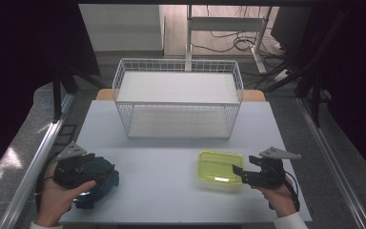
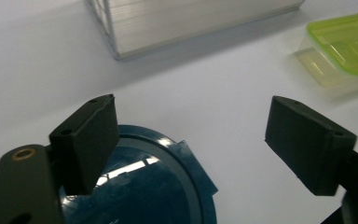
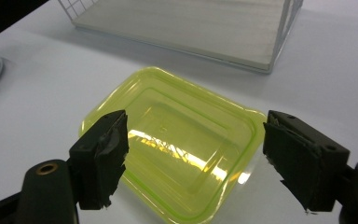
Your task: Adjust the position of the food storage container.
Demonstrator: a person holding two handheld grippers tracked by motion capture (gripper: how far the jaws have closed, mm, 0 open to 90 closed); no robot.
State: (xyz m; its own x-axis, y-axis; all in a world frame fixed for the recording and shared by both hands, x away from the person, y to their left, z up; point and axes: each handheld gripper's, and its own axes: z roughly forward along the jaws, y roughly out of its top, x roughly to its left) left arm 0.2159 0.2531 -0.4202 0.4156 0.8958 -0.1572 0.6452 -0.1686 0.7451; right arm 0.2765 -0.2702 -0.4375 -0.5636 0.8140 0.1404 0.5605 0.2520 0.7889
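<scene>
Standing beside the counter [image 1: 171, 191], I saw that the right tongs [image 1: 239, 173] hung just over the near right edge of the yellow-green lidded box [image 1: 220, 167], their jaws spread wide and holding nothing. The box lay flat on the counter, in front of the white wire basket [image 1: 178, 98] and a little to the right, with its long axis running across the counter, from left to right. From the right gripper view, the box [image 3: 177, 140] lay directly ahead and below, between the two jaws, so that the right tongs [image 3: 193, 158] seemed to straddle its short side. The left tongs [image 1: 88, 176] were well apart from it, over the dark blue round lid [image 1: 100, 179] at the left, also released. I judged that the right hand was much nearer, and that a short lowering forward would bring the jaws around the box.
</scene>
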